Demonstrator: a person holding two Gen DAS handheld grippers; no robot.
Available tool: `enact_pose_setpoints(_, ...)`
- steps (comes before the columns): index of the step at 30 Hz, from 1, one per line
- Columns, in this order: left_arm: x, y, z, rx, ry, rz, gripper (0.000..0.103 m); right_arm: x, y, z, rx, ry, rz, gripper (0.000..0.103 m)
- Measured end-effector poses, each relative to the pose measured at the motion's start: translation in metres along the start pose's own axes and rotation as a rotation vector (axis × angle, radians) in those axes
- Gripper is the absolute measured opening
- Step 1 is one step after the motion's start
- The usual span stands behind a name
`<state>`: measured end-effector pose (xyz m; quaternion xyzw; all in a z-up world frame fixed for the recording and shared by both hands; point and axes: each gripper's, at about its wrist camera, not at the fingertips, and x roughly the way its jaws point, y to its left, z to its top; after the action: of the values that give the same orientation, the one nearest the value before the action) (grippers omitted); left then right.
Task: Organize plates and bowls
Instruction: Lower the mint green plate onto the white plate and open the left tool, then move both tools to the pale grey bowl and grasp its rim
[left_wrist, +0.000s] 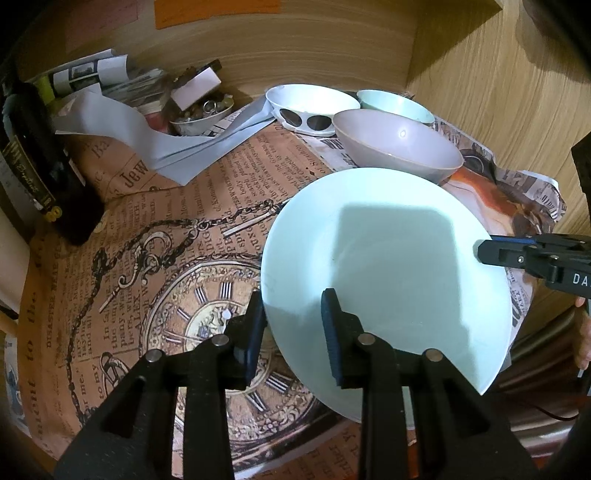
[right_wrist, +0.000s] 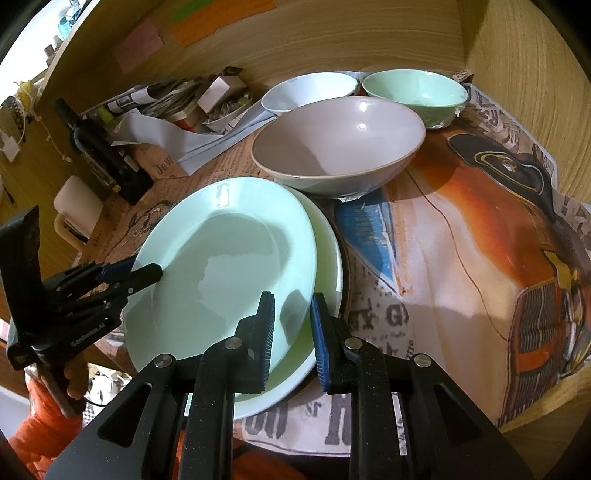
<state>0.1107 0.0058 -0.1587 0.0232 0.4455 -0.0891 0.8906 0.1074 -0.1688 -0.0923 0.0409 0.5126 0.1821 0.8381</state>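
A pale green plate (left_wrist: 388, 266) (right_wrist: 229, 251) lies on a cream plate (right_wrist: 328, 254) on the newspaper-covered table. My left gripper (left_wrist: 293, 321) (right_wrist: 136, 273) straddles the top plate's left rim, one finger over the plate and one outside it. It is open, with a gap at the rim. My right gripper (right_wrist: 293, 321) (left_wrist: 484, 251) is shut on the plates at their near right edge, with both rims between its fingers. Behind the plates stand a grey bowl (right_wrist: 340, 147) (left_wrist: 399, 147), a green bowl (right_wrist: 413, 92) and a white bowl (right_wrist: 310, 92).
A dark bottle (left_wrist: 33, 166) (right_wrist: 99, 147) stands at the left. Loose papers and a small bowl of trinkets (left_wrist: 201, 114) fill the back left. Wooden walls (left_wrist: 480, 92) close the back and the right. A hand (right_wrist: 74, 380) with an orange sleeve holds the left gripper.
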Motion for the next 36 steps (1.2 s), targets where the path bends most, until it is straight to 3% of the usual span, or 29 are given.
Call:
enact_pose_setpoints(7, -0.001, -0.001, 0.002, 0.019, 0.002, 0.019, 0.039, -0.023, 0.003, 0.006, -0.058, -0.092, -0.076, 0.021)
enact_pose_setpoints(17, -0.034, -0.002, 0.032, -0.024, -0.11, -0.017, 0.068, -0.062, -0.01, 0.035, -0.072, -0.283, -0.152, 0.053)
enact_pose_setpoints(22, -0.04, -0.007, 0.058, -0.024, -0.151, -0.013, 0.081, -0.064, -0.018, 0.049, -0.071, -0.337, -0.164, 0.055)
enact_pose_setpoints(25, -0.038, -0.011, 0.077, -0.019, -0.17, -0.003, 0.087, -0.061, -0.024, 0.059, -0.066, -0.36, -0.172, 0.064)
enact_pose_setpoints(29, -0.024, -0.017, 0.099, -0.013, -0.16, -0.007, 0.089, -0.051, -0.037, 0.071, -0.048, -0.364, -0.177, 0.065)
enact_pose_setpoints(36, 0.025, -0.023, 0.132, -0.029, -0.051, -0.048, 0.089, -0.025, -0.062, 0.09, -0.007, -0.311, -0.164, 0.065)
